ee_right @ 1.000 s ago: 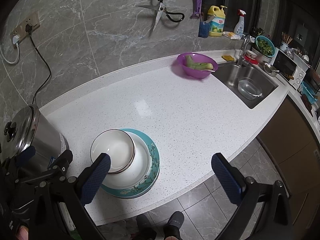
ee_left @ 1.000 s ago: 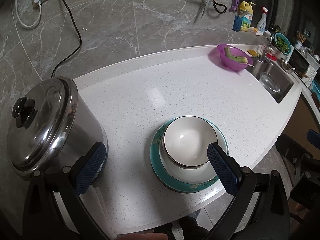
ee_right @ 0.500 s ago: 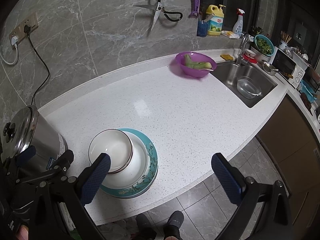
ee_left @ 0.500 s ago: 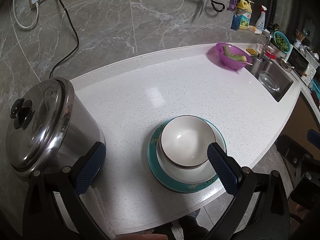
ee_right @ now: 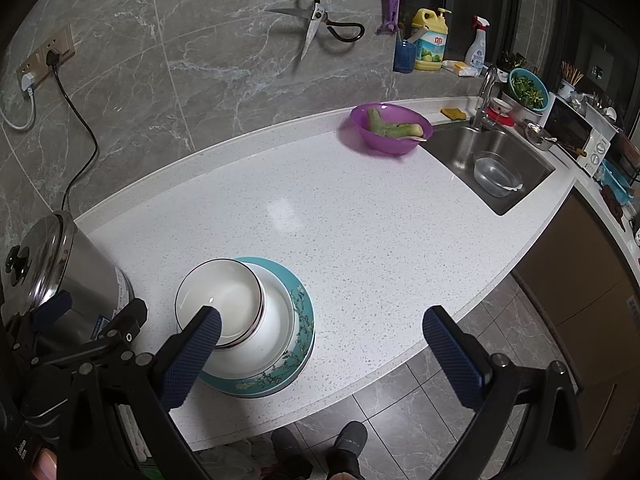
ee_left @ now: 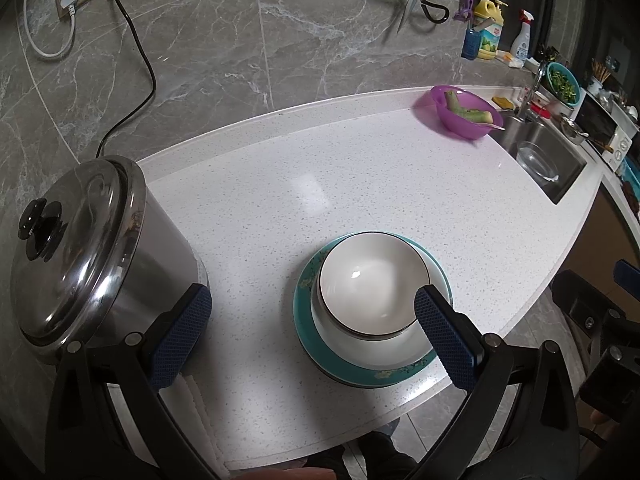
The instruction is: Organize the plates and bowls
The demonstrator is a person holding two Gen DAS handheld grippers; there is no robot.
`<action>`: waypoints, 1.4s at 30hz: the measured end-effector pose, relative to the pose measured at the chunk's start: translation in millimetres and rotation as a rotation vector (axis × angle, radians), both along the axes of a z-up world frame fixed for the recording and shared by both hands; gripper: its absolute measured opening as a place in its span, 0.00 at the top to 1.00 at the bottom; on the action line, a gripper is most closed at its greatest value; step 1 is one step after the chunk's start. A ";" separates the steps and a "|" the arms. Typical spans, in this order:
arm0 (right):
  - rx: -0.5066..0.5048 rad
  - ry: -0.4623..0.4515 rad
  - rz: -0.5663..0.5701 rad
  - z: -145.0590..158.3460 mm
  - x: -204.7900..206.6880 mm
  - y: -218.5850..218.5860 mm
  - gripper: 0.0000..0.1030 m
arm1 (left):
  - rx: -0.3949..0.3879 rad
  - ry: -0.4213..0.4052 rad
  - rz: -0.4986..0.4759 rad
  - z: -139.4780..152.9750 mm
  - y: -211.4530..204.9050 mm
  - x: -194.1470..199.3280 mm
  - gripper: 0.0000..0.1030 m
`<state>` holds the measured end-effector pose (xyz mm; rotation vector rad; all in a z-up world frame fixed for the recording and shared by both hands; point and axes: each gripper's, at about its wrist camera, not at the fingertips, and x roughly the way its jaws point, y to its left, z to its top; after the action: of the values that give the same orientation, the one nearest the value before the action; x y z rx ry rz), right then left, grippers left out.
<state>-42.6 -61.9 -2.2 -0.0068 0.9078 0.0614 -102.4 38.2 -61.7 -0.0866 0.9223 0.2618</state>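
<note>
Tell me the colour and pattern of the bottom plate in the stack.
Teal plate with a pale flowering-branch pattern around its rim; clearest in the right wrist view.

A stack of three dishes stands upright near the front edge of the white speckled counter (ee_left: 280, 184). Lowest is a round teal ceramic plate (ee_right: 298, 344) with a pale blossoming-branch pattern on its rim; it lies flat on the counter. Nested in it is a wide white ceramic bowl (ee_right: 276, 320), open side up. Uppermost is a smaller white ceramic bowl with a thin dark rim line (ee_left: 364, 280), empty, glossy inside, seated off-centre toward the stack's left side in the right wrist view.
</note>
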 end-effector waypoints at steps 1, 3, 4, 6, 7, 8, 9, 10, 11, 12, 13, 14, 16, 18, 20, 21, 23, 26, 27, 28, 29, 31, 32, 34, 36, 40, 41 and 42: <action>0.001 0.001 0.000 0.0 0.1 0.0 0.00 | 0.000 0.000 -0.001 -0.1 0.0 0.4 0.00; 0.000 0.001 0.000 0.0 0.0 0.2 0.00 | 0.000 0.000 -0.001 0.2 0.4 0.5 0.00; 0.000 0.002 0.000 0.1 -0.1 0.3 0.00 | 0.000 0.001 -0.001 0.0 0.3 0.5 0.00; 0.000 0.003 0.000 -0.6 0.4 -0.4 0.00 | -0.002 0.001 -0.003 0.4 1.1 0.9 0.00; 0.000 0.002 0.000 -0.6 0.5 -0.5 0.00 | -0.002 0.002 -0.003 0.5 1.2 1.3 0.00; -0.001 0.003 -0.001 -0.7 0.6 -0.4 0.00 | -0.002 0.003 -0.003 0.5 1.2 1.2 0.00; -0.001 0.003 -0.001 -0.6 0.6 -0.4 0.00 | -0.002 0.002 -0.004 0.7 1.2 1.0 0.00; 0.000 0.003 0.000 -0.6 0.6 -0.5 0.00 | -0.002 0.002 -0.004 0.6 1.5 1.3 0.00; 0.001 0.003 0.000 -0.6 0.6 -0.8 0.00 | -0.001 0.002 -0.004 0.5 1.5 1.4 0.00; 0.000 0.003 0.000 -0.5 0.7 -0.4 0.00 | -0.002 0.003 -0.004 0.5 1.6 1.2 0.00; -0.001 0.002 0.000 -0.5 0.6 -0.4 0.00 | -0.003 0.003 -0.005 0.5 1.7 1.4 0.00; 0.000 0.002 0.000 -0.6 0.6 -0.7 0.00 | -0.002 0.003 -0.004 0.4 1.5 1.4 0.00; 0.000 0.002 0.001 -0.6 0.8 -0.5 0.00 | -0.002 0.003 -0.005 0.4 1.4 1.3 0.00; -0.001 0.003 0.000 -0.7 0.7 -0.5 0.00 | -0.002 0.003 -0.004 0.4 1.1 1.1 0.00; 0.000 0.003 0.001 -0.7 0.8 -0.7 0.00 | -0.003 0.003 -0.004 0.4 0.7 0.9 0.00; -0.001 0.002 0.000 -0.5 0.7 -0.4 0.00 | -0.002 0.003 -0.003 0.4 0.6 0.8 0.00; -0.001 0.002 0.000 -0.5 0.8 -0.4 0.00 | -0.002 0.002 -0.003 0.4 0.4 0.7 0.00; -0.001 0.003 0.001 -0.5 1.1 -0.5 0.00 | -0.002 0.003 -0.007 -0.3 1.4 1.7 0.00; -0.001 0.003 0.001 -0.5 1.1 -0.5 0.00 | -0.003 0.003 -0.008 -0.4 1.5 1.8 0.00; -0.001 0.004 0.001 -0.4 1.1 -0.5 0.00 | -0.003 0.003 -0.009 -0.9 1.8 2.1 0.00; -0.001 0.004 0.002 -0.3 1.1 -0.6 0.00 | -0.003 0.003 -0.009 -1.1 2.2 2.3 0.00; 0.000 0.004 0.000 -0.7 0.9 -0.8 0.00 | -0.004 0.005 -0.010 -1.6 2.5 2.8 0.00; 0.000 0.004 0.000 -0.7 1.0 -0.6 0.00 | -0.003 0.006 -0.013 -2.3 3.9 3.7 0.00; -0.001 0.004 -0.001 -0.8 1.0 -0.7 0.00 | -0.005 0.005 -0.013 -2.6 3.4 3.7 0.00; -0.001 0.005 -0.001 -0.8 0.9 -0.4 0.00 | -0.003 0.007 -0.017 -3.1 5.0 4.8 0.00; -0.001 0.006 0.000 -1.2 1.6 -0.4 0.00 | -0.005 0.009 -0.020 -4.9 6.2 7.1 0.00; -0.001 0.005 0.000 -1.2 1.7 -0.4 0.00 | -0.005 0.009 -0.021 -4.8 6.8 7.6 0.00; -0.001 0.006 0.000 -1.3 1.8 -0.6 0.00 | -0.005 0.009 -0.021 -5.1 6.4 7.6 0.00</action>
<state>-40.8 -62.4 -3.5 -0.0073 0.9136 0.0614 -94.9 44.6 -66.8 -0.0806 0.9319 0.2403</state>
